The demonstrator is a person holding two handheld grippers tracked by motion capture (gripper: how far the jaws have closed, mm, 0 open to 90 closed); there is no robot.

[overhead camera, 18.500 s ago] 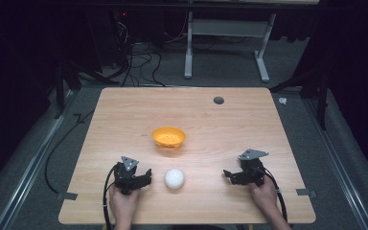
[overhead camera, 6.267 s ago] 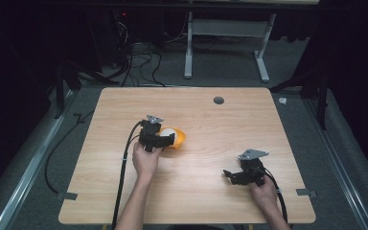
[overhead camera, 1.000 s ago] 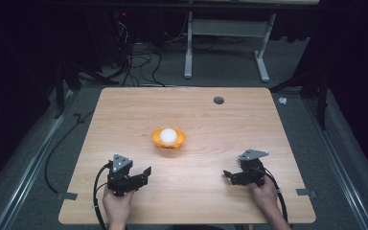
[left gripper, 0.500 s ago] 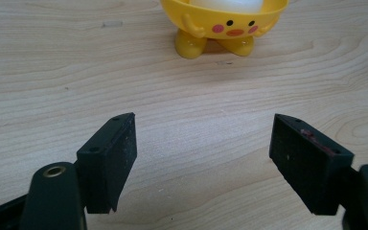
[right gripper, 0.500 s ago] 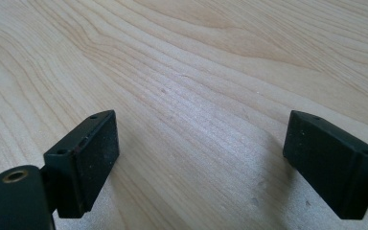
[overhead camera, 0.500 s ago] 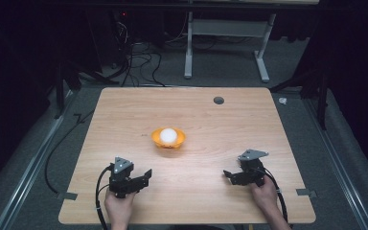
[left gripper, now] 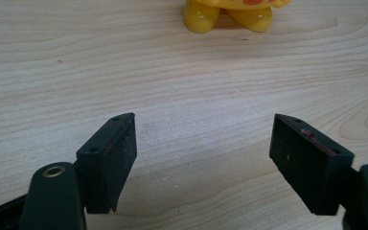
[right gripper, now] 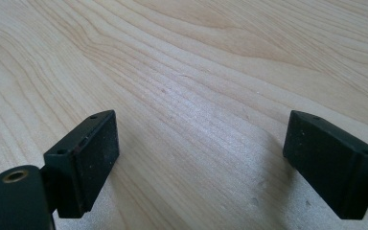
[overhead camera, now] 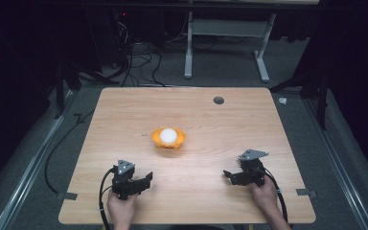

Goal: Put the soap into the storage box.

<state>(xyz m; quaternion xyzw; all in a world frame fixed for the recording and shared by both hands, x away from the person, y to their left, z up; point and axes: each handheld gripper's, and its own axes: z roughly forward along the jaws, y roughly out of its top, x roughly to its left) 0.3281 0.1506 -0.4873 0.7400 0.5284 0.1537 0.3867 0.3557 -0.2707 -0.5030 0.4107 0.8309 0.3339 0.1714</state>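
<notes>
Wooden table (overhead camera: 278, 124); dark grommet (overhead camera: 218, 100) near far edge.

- The table (overhead camera: 124, 120) was pale wood or wood-look laminate with a clear grain, smooth and softly matt, with a few tiny specks seen close up.
- The bowl (overhead camera: 168, 144) looked like glossy orange-yellow plastic, and its feet caught bright highlights in the left gripper view.
- The ball (overhead camera: 168, 136) in it was white, smooth and nearly matt.
- The left claw (left gripper: 203, 163) was black matt plastic, with dull, finely grained pads (left gripper: 124, 148) and a brass-coloured metal eyelet.
- The right claw (right gripper: 201, 165) had the same black matt finish, its pads (right gripper: 100, 143) faintly dusty.
- The floor (overhead camera: 345, 158) looked like rough grey carpet.
</notes>
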